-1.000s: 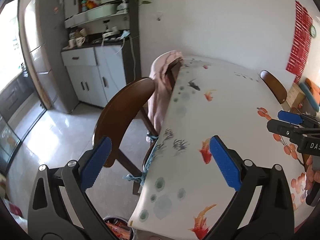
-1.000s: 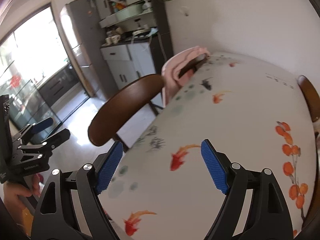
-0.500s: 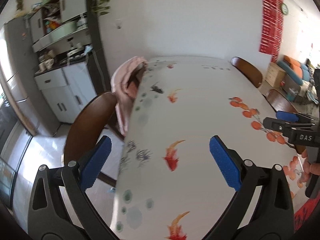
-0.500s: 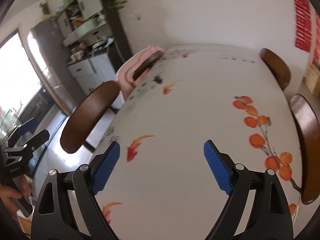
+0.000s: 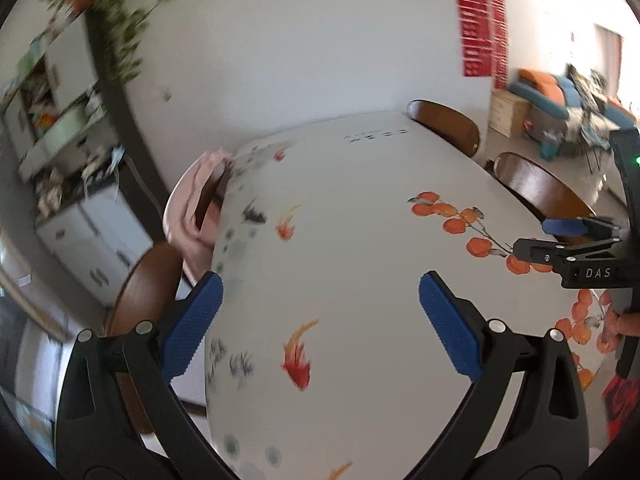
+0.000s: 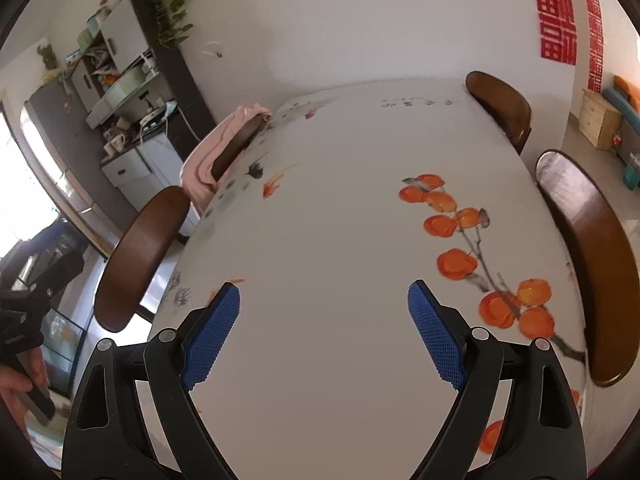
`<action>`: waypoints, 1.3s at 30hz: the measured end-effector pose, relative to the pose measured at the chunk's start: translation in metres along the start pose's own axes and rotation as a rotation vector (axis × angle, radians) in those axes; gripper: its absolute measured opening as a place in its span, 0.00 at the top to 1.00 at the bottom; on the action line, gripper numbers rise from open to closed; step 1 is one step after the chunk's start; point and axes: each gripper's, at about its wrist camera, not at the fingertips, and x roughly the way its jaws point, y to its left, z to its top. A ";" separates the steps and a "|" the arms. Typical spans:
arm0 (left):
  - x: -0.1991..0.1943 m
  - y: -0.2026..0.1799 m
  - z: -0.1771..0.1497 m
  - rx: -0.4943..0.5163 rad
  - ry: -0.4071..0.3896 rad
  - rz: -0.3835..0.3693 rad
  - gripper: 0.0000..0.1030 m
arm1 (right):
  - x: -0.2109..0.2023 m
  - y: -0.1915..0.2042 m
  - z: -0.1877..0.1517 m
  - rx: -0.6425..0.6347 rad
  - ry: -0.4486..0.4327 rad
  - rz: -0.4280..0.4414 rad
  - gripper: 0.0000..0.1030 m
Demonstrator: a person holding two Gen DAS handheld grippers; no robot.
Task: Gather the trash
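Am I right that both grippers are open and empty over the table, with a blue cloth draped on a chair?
Not quite: the cloth on the chair is pink, as the right wrist view shows. Both grippers, left and right, are open and empty over the table.

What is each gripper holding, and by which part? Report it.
Nothing. The left gripper and right gripper both stand open and empty above the table.

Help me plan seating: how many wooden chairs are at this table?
4: two on the table's left side, the near chair bare and the far chair draped with a pink cloth; two on its right, a near one and a far one. Others may be hidden.
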 end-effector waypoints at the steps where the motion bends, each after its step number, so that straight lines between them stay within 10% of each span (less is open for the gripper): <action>1: 0.003 -0.003 0.005 0.008 -0.002 -0.002 0.07 | 0.000 -0.004 0.003 -0.005 -0.004 -0.001 0.17; 39: 0.102 -0.036 -0.018 -0.207 0.082 -0.021 0.07 | 0.038 -0.032 -0.007 0.087 -0.035 -0.176 0.17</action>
